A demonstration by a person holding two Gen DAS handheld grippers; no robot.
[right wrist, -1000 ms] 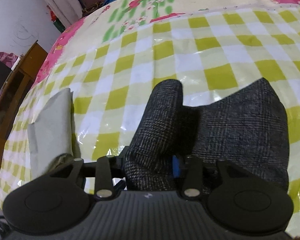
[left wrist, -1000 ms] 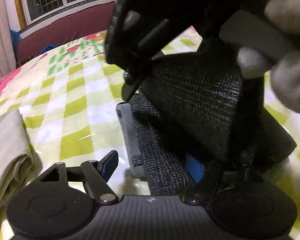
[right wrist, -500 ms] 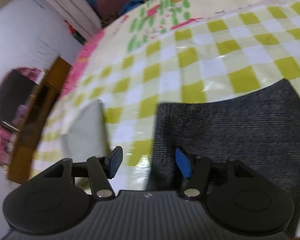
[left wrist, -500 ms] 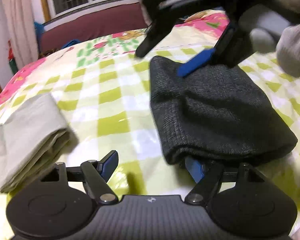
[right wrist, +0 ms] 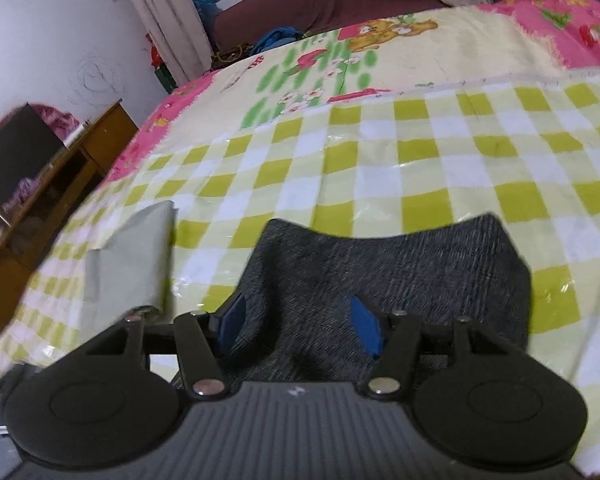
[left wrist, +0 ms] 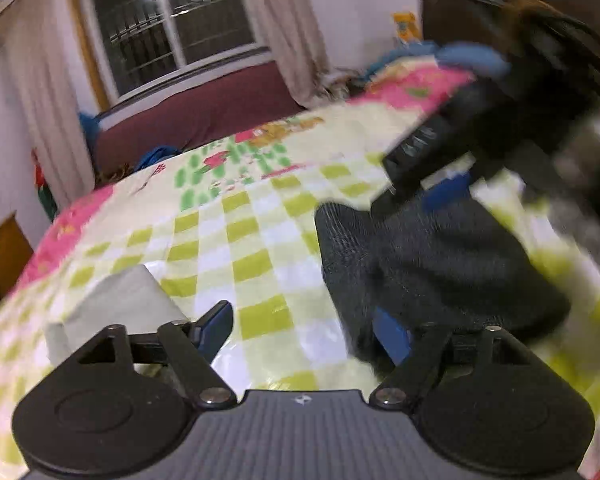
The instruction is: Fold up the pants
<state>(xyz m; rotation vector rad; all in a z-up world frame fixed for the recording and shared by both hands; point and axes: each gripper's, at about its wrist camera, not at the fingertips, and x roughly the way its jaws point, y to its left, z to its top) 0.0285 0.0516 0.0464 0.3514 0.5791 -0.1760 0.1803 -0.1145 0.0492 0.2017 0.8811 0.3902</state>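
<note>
The dark grey pants [left wrist: 432, 264] lie folded in a compact bundle on the green-and-white checked bed cover [left wrist: 260, 236]. My left gripper [left wrist: 304, 328] is open, its right finger close by the bundle's near left edge. In the right wrist view the pants [right wrist: 400, 264] lie under and ahead of my right gripper [right wrist: 298, 322], which is open and holds nothing. The right gripper also shows blurred above the pants in the left wrist view [left wrist: 432, 176].
A folded light grey garment [left wrist: 116, 304] lies to the left of the pants; it also shows in the right wrist view [right wrist: 132, 256]. A wooden cabinet [right wrist: 48, 184] stands beyond the bed's left edge. A maroon headboard [left wrist: 196, 112] and window are at the back.
Both grippers have let go of the pants and pulled back and up. The pants, lifted a second ago, now lie folded flat on the bed.
</note>
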